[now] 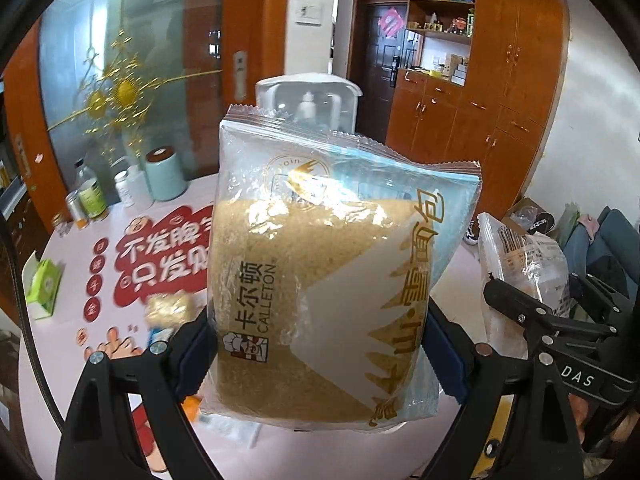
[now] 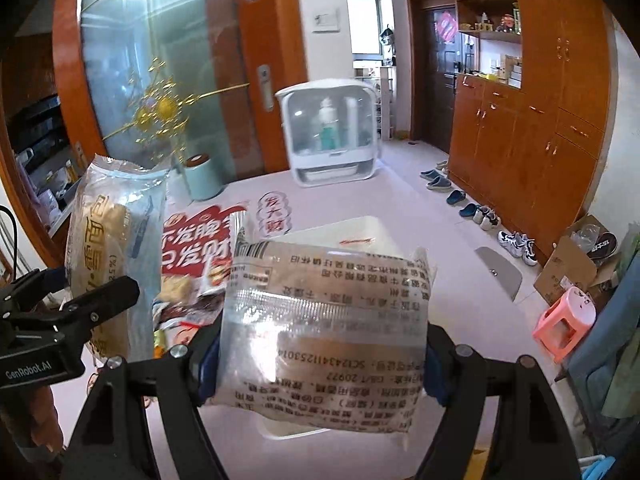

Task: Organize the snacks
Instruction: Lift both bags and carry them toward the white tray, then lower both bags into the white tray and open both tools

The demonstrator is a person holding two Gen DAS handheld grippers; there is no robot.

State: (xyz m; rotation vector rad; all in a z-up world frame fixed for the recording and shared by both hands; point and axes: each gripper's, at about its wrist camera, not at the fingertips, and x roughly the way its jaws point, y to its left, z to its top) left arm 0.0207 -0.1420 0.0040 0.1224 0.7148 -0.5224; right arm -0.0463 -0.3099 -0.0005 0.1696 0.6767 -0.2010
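Left wrist view: left claw (image 1: 320, 356) clamped on a clear-and-blue plastic bread packet with tan crumb filling (image 1: 332, 276), held upright between both blue-padded fingers (image 1: 192, 364), filling the centre above the pink bench (image 1: 80, 320). At 3 o'clock, right claw (image 1: 516, 312) gripping a second clear bread packet with printed back label (image 1: 524, 264). At 9 o'clock on the bench, a green tissue box (image 1: 42, 288); at 10 o'clock, a mint cylindrical canister (image 1: 166, 174).

Right wrist view: right claw (image 2: 320, 364) closed on the label-side packet (image 2: 328, 328), pinched at both side edges, dead centre. At 9 o'clock, left claw (image 2: 96, 300) holding the tan-filled packet (image 2: 112, 248) upright. At 12 o'clock, a white lidded storage box (image 2: 332, 132).
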